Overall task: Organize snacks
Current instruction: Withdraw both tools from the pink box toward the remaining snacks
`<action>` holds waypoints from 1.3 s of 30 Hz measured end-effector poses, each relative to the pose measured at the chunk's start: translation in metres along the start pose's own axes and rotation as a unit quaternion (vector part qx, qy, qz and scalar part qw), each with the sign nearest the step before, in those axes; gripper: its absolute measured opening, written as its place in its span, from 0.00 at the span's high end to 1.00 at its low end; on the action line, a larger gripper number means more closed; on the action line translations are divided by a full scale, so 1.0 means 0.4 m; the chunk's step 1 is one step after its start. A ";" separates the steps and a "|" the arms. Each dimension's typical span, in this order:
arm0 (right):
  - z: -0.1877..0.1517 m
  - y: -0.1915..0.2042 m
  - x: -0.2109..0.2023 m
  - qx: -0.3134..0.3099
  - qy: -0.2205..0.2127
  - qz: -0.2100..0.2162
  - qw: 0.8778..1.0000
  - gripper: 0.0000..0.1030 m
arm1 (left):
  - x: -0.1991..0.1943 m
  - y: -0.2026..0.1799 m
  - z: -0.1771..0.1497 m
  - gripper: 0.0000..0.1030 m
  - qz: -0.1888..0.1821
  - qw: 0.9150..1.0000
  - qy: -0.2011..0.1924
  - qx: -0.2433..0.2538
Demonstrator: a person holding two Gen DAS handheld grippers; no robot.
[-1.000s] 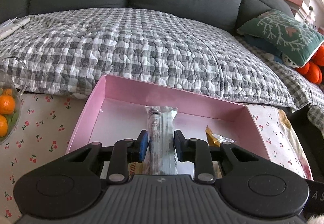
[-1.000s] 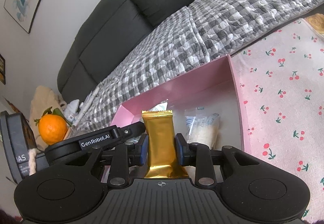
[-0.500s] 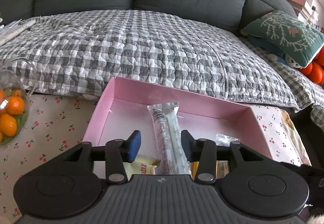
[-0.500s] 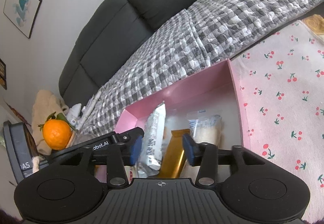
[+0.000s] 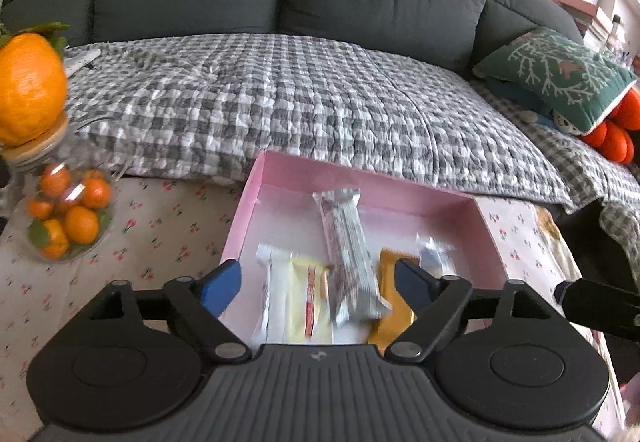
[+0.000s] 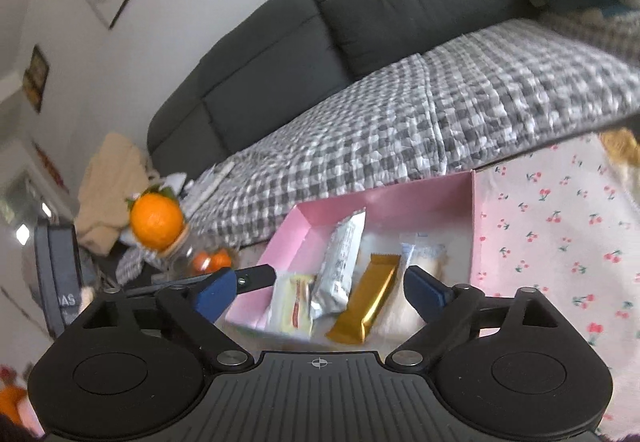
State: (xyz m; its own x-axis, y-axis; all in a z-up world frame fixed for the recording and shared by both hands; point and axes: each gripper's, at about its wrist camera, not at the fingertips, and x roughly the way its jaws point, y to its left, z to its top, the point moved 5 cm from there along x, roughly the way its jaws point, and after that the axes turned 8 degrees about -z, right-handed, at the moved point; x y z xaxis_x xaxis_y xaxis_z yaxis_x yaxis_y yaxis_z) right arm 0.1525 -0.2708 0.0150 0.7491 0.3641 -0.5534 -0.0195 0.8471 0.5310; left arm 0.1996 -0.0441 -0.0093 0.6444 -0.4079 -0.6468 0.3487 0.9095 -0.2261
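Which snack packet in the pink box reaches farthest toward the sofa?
The long silver-grey bar: its far end lies near the pink box's back wall, beyond the gold bar and the others.

Bench (image 5: 168, 238) covered with a pale cherry-print cloth (image 6: 560, 242). Directly on it: pink box (image 5: 246, 218), open-topped, its far wall next to the edge of the grey checked quilt (image 5: 300, 114); well left of the box, a glass bowl of small oranges (image 5: 66, 220). A lidded glass jar (image 6: 180, 248) with a large orange (image 6: 156, 220) on top stands just beside the bowl.
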 end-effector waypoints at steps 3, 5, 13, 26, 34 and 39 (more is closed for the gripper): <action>-0.019 -0.002 -0.037 -0.028 -0.001 -0.005 1.000 0.03 | -0.033 -0.007 -0.028 0.09 0.007 1.000 0.005 0.001; -0.034 -0.011 -0.059 -0.046 -0.004 -0.013 0.999 0.02 | -0.046 -0.010 -0.043 0.07 0.012 1.000 0.011 -0.001; -0.109 -0.082 -0.094 -0.069 0.004 -0.024 0.997 0.00 | -0.088 -0.028 -0.130 0.01 0.007 1.000 0.019 0.001; -0.242 -0.101 -0.065 -0.141 0.043 -0.002 0.989 0.00 | -0.067 -0.037 -0.270 0.01 -0.072 0.993 0.062 0.066; -0.272 -0.080 -0.062 -0.193 0.049 0.000 0.980 0.00 | -0.068 -0.025 -0.306 0.01 -0.136 0.985 0.070 0.076; -0.280 -0.077 -0.069 -0.215 0.047 -0.002 0.975 0.00 | -0.067 -0.023 -0.321 0.01 -0.155 0.981 0.077 0.085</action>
State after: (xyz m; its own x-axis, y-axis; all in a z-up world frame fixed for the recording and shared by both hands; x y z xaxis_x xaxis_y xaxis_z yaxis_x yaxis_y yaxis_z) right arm 0.0582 -0.2634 -0.0582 0.6860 0.3767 -0.6225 -0.3076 0.9255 0.2212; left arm 0.0916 -0.0312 -0.0835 0.3838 -0.6332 -0.6721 0.6284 0.7124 -0.3124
